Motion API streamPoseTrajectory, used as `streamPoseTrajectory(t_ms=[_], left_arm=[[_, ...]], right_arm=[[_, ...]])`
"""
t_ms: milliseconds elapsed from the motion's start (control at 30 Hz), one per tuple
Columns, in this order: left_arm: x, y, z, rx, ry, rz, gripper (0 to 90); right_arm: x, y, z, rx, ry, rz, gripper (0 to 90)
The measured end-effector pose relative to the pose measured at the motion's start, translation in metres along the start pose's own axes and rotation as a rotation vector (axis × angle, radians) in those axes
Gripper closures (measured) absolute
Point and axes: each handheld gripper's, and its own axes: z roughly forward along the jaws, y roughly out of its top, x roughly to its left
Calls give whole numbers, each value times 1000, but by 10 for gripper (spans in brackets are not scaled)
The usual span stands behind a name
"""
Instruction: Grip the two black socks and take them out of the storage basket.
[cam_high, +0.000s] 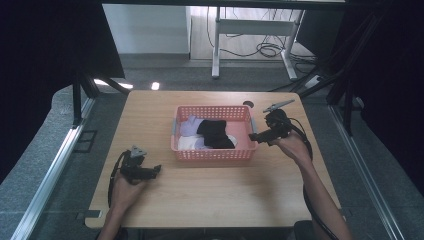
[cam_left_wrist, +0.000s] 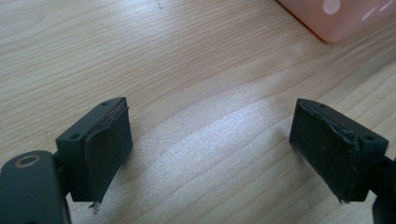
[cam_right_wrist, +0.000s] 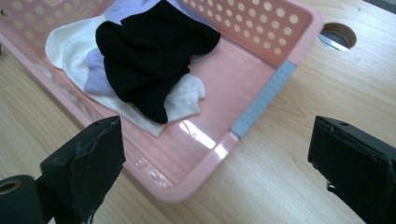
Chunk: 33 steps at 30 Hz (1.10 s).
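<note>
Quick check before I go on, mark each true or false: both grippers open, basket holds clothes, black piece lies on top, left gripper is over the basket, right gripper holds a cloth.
1. Both the left gripper and the right gripper are open. True.
2. The pink basket holds clothes. True.
3. The black cloth lies on top of the pile. True.
4. The left gripper is over the basket. False: it is over bare table, beside the basket.
5. The right gripper holds a cloth. False: its jaws are empty.

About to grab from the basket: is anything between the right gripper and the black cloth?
Nothing visible. The right gripper is open beside the pink basket; only its low rim lies between it and the black cloth, on top of the pile.
</note>
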Motion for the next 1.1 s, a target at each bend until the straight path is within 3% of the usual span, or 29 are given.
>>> streamPoseTrajectory(t_ms=[533,1100], left_arm=[[0,0,0,-1,0,0,127],[0,0,0,-1,-2,-2,127]], right_arm=[[18,40,48,83,77,-82,139],[54,68,120,218,141,-195,220]])
